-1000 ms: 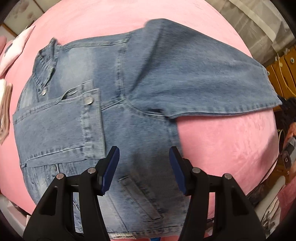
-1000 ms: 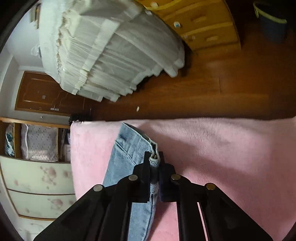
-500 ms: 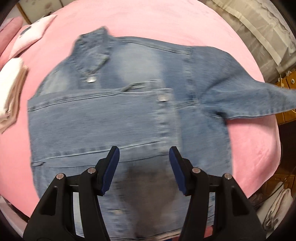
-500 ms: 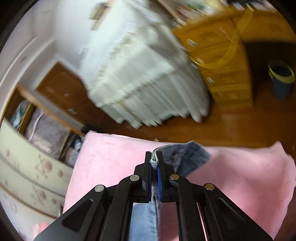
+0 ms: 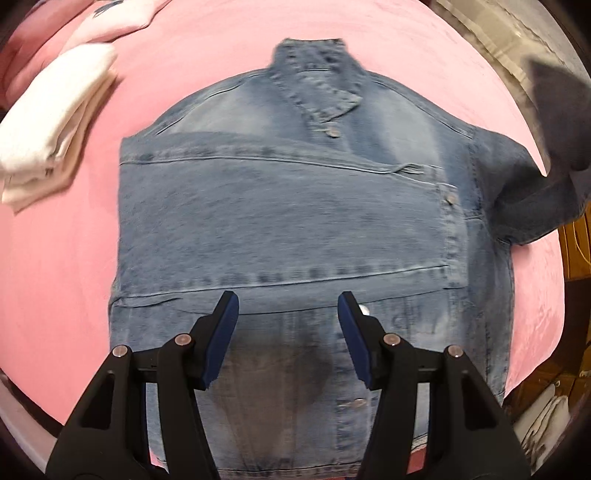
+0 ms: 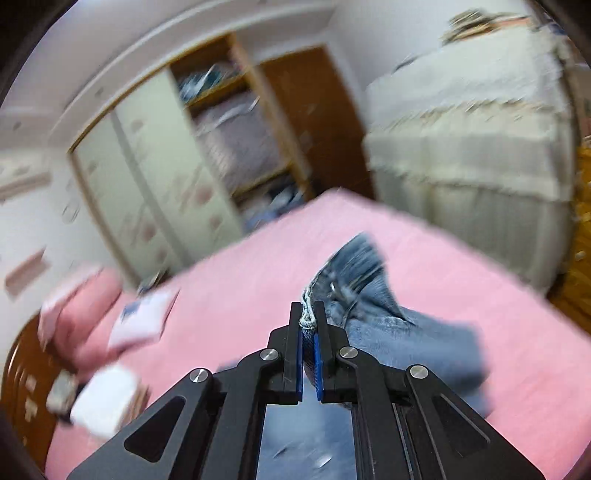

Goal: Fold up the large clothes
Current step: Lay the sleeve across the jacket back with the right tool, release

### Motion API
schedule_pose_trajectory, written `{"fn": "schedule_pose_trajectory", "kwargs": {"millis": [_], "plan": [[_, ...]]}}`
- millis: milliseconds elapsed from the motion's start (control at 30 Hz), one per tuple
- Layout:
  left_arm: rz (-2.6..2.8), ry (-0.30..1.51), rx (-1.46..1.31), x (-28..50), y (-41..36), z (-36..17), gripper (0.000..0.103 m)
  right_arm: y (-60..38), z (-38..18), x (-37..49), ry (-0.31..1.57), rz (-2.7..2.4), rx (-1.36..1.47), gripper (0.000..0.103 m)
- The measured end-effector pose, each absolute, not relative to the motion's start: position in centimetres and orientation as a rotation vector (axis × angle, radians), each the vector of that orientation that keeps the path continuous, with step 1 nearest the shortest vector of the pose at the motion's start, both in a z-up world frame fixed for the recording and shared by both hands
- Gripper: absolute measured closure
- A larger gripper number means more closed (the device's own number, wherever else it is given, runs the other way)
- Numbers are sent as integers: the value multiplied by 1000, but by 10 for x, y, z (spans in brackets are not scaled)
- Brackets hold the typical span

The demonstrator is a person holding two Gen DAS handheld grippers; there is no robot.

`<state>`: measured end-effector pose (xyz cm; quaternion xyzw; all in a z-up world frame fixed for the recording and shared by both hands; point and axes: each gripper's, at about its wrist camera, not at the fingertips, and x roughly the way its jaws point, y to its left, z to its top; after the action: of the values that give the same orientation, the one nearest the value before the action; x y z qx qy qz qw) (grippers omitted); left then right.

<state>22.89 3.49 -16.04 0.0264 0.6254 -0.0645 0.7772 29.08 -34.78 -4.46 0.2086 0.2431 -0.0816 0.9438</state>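
A blue denim jacket (image 5: 288, 221) lies front up on the pink bed cover (image 5: 55, 266), collar at the far end, its left sleeve folded across the chest. My left gripper (image 5: 288, 306) is open and empty, above the jacket's lower front. The jacket's right sleeve (image 5: 535, 199) rises off the bed at the right. My right gripper (image 6: 307, 314) is shut on the cuff of that sleeve (image 6: 369, 295) and holds it lifted above the bed.
Folded white clothes (image 5: 48, 125) lie at the left of the bed, with pink items (image 5: 92, 22) behind them. The right wrist view shows a wardrobe (image 6: 155, 177), a brown door (image 6: 317, 118) and a cream-draped piece of furniture (image 6: 472, 140) beyond the bed.
My right gripper has lifted the sleeve cuff and swung it up and round toward the bed. My left gripper has shifted so the jacket sits centred below it.
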Motion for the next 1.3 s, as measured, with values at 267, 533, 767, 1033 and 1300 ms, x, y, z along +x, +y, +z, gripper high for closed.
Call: {"fn": "schedule_pose_trajectory", "kwargs": {"millis": [267, 533, 767, 1033, 1300], "plan": [[-114, 1398, 7, 225, 67, -192, 50, -207, -203, 354, 881, 24, 274, 99], [-113, 1421, -14, 228, 84, -209, 50, -139, -271, 346, 1040, 101, 151, 95], [-248, 1421, -52, 247, 77, -210, 50, -124, -256, 314, 1075, 186, 120, 82], [-462, 1460, -361, 278, 45, -216, 50, -170, -193, 269, 992, 212, 69, 62], [-316, 1526, -380, 281, 3, -260, 50, -254, -186, 223, 1002, 35, 106, 62]]}}
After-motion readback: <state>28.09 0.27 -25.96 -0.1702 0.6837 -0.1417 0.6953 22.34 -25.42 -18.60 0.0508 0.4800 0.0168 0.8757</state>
